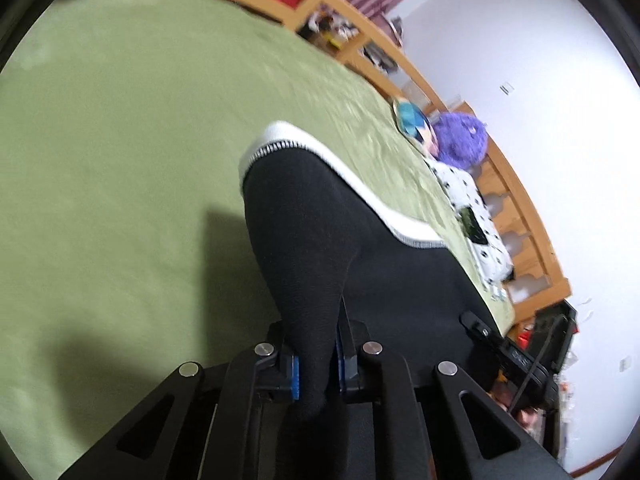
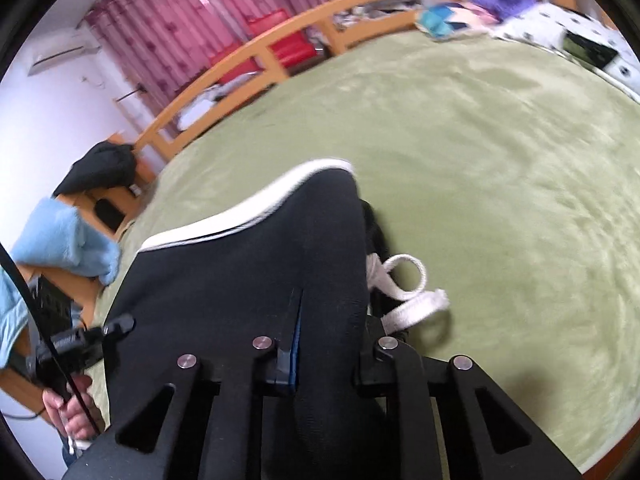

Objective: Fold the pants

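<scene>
Left wrist view: my left claw (image 1: 316,364) is clenched on a bunched pinch of the black pants (image 1: 340,240), the cloth pressed between its blue pads; the garment rises from the claw and drapes forward over the green bed cover (image 1: 120,140), its white trim (image 1: 360,184) curving across the far edge. In the right wrist view, my right claw (image 2: 332,356) likewise grips a fold of the same pants, with a white drawstring (image 2: 408,292) looping loose just beside it. Both claws hold the fabric lifted off the bed, so I judge the fold to be under way rather than finished: no flat, squared stack is visible, and laying down and smoothing remain. Much is hidden. The near part of the pants disappears behind each claw's frame, so I cannot tell which part is held or how many layers are doubled. Motion blur softens the bed cover, and the purple plush toy (image 1: 460,140) near the headboard shows only partly.
</scene>
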Tool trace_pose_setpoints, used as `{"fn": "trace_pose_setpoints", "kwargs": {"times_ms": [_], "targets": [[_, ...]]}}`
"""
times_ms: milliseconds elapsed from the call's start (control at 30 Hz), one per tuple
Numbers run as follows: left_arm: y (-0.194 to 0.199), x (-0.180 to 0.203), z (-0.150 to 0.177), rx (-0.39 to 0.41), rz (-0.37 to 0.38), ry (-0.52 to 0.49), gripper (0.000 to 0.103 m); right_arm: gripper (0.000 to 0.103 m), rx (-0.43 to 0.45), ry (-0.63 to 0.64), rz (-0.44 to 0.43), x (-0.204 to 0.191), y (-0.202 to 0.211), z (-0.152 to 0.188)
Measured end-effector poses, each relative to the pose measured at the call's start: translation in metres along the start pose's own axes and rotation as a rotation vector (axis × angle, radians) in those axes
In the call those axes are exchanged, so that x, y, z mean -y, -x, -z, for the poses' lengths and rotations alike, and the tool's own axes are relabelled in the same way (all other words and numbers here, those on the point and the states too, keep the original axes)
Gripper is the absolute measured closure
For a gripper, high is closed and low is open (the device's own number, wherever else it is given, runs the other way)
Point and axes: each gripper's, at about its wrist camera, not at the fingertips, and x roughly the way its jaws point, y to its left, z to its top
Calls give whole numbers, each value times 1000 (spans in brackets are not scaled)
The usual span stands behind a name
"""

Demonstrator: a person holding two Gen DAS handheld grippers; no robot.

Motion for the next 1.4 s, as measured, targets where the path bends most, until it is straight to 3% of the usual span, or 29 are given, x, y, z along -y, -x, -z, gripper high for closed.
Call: {"fn": "trace_pose_setpoints", "kwargs": {"times_ms": [200,333,433,500,567,600,667,733,800,933,1033,1133,1200,1300,1400], "targets": [[73,-51,-30,82,-114,11,91,87,-68,0,-165,-63,-41,18],[99,-88,-31,94,-180,39,91,87,-124,54,-221,-104,-66,33],[80,-113,-19,10,-220,80,84,79,-145,134,-151,-117,-80,42],[66,-116,-9,-32,-309,52,76,70,-141,176,-65,-110,-85,47],[63,-109,1,-23,-374,1,70,59,-156,164,-36,-94,-87,51],[65,-104,6,-21,-370,-13,65,54,-171,148,-35,-87,-89,51],[73,-96,12,-14,-358,-16,57,53,-185,103,-30,-83,-83,48],[86,-82,17,24,-395,-63,55,57,-145,128,9,-88,-61,44],[101,-69,22,73,-401,-100,47,57,-67,170,38,-97,-35,41],[106,-53,40,103,-335,-103,45,57,10,275,-33,-124,-5,60],[96,-57,67,73,-377,-102,45,58,-46,344,-14,-128,-18,90],[89,-58,97,98,-416,-152,45,58,-109,413,113,-122,-45,121],[87,-60,107,100,-436,-166,45,58,-104,432,128,-121,-48,130],[95,-54,107,87,-444,-188,44,58,-129,454,130,-123,-40,122],[112,-55,95,107,-382,-162,43,58,-93,440,94,-122,-19,103]]}}
